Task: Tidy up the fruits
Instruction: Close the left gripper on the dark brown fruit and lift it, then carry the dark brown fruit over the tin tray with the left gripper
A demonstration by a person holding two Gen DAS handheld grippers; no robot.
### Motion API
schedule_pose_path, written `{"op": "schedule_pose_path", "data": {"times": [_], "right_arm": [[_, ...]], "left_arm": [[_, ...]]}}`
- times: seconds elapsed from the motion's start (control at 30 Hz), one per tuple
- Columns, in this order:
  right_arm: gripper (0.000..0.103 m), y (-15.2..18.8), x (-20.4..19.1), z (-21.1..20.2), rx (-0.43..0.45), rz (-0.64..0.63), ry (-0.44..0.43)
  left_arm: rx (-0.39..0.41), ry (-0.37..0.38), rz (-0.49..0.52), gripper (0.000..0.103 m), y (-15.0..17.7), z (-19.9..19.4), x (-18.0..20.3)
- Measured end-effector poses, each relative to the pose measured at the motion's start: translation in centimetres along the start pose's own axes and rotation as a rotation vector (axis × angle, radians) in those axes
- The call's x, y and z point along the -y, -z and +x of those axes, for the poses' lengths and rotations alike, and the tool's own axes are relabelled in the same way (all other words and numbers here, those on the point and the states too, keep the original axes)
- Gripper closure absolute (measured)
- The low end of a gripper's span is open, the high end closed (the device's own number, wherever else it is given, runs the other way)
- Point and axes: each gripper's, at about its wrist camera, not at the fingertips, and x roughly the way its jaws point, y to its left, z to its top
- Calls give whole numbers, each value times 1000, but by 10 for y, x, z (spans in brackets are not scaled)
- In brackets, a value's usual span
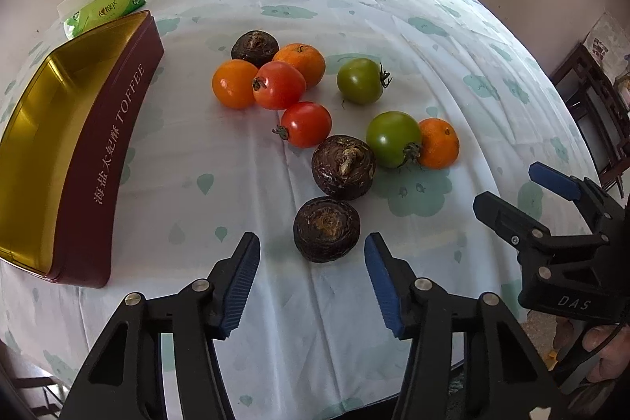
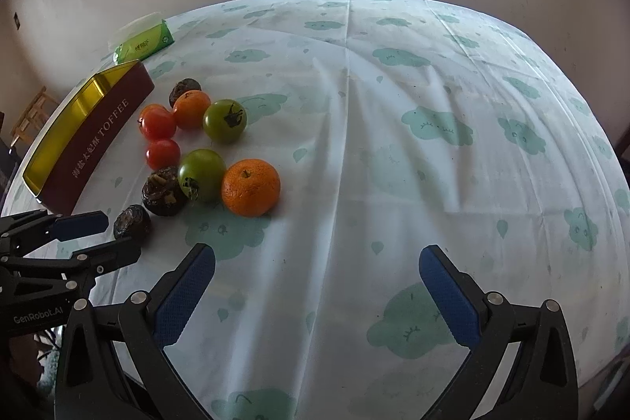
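Observation:
Several fruits lie loose on the table: red tomatoes (image 1: 305, 124), green tomatoes (image 1: 393, 138), oranges (image 1: 438, 143) and dark brown round fruits (image 1: 327, 228). My left gripper (image 1: 312, 254) is open and empty, just in front of the nearest brown fruit. My right gripper (image 2: 317, 264) is open and empty over bare cloth, to the right of an orange (image 2: 251, 187). An open maroon toffee tin (image 1: 98, 160) with a gold inside stands at the left; it is empty. The tin also shows in the right wrist view (image 2: 98, 136).
A green tissue pack (image 1: 104, 4) lies behind the tin. The table wears a white cloth with green cloud prints (image 2: 393, 144). The right gripper shows in the left wrist view (image 1: 523, 199), the left gripper in the right wrist view (image 2: 94, 235). Dark wooden furniture (image 1: 594, 113) stands at the right.

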Motion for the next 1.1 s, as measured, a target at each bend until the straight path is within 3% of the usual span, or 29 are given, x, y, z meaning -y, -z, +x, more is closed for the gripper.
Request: {"op": "schedule_pose_path", "data": {"times": [0.37, 0.7, 1.1], "right_arm": [[0, 2, 1, 8, -15, 6, -5], [0, 4, -3, 18, -42, -9, 11], [0, 8, -11, 23, -51, -62, 63]], "left_arm": [[-10, 19, 10, 71, -6, 9, 6], [2, 29, 5, 72, -7, 0, 0], [133, -58, -65, 72, -23, -56, -56]]}}
